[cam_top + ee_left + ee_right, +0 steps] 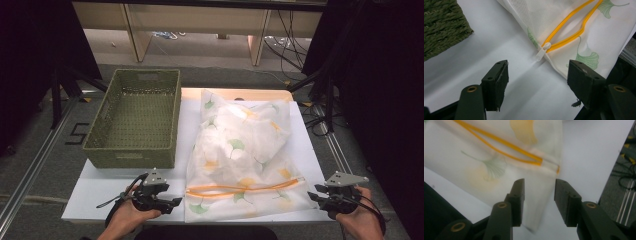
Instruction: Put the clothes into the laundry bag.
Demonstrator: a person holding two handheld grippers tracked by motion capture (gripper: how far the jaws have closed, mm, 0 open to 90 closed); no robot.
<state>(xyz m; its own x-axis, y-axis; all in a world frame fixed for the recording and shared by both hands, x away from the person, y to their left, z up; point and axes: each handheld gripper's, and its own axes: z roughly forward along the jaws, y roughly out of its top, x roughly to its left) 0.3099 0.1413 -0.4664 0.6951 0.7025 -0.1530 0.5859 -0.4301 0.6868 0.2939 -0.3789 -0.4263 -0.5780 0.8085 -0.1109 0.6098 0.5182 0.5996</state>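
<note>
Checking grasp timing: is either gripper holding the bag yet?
No. The left gripper and right gripper are open beside the zippered bag.

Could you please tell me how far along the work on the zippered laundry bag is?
Done: the orange zipper gapes open, its white pull at the left end. In hand: nothing; the left gripper hangs open near the pull, the right gripper open over the bag corner. The green basket is empty.
</note>
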